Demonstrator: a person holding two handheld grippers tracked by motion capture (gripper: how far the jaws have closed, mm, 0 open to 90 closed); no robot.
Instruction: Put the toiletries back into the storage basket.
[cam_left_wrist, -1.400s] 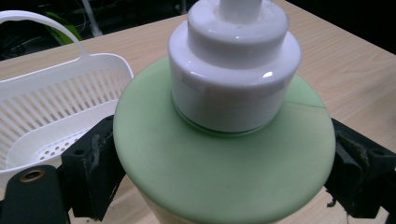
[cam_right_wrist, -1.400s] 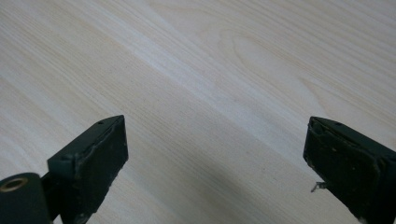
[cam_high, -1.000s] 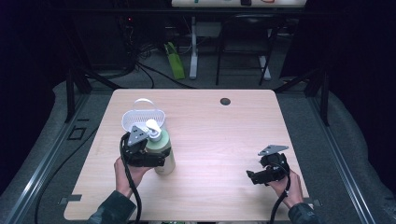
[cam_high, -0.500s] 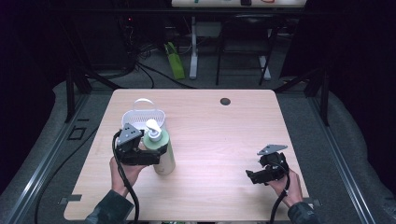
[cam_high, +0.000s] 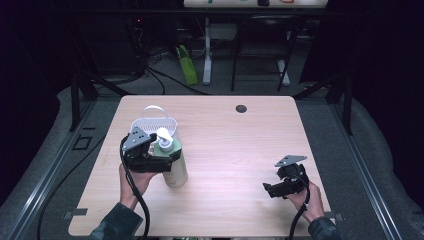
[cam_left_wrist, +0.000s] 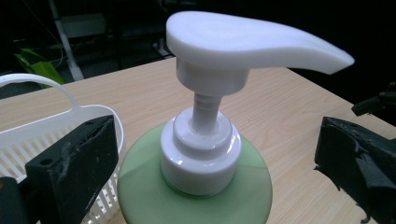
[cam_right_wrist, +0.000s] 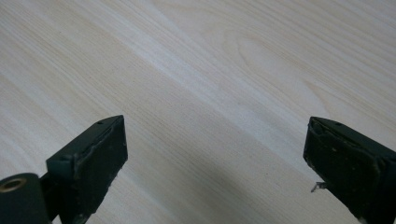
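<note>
A pale green pump bottle with a white pump head stands upright at the table's left, just in front of a white slotted basket with a handle. My left gripper is open around the bottle's shoulder, one jaw on each side; the left jaw sits close to it and a gap shows on the right. My right gripper rests low near the table's front right, open over bare wood with nothing between its jaws. In the left gripper view the basket lies behind the left jaw.
The light wooden table has a dark round hole near its back edge. Beyond the table stand desk legs, cables and a green object on the floor. Bare wood stretches between the two grippers.
My left gripper has shifted slightly to the left beside the bottle, which stands where it was. The right gripper has barely moved.
</note>
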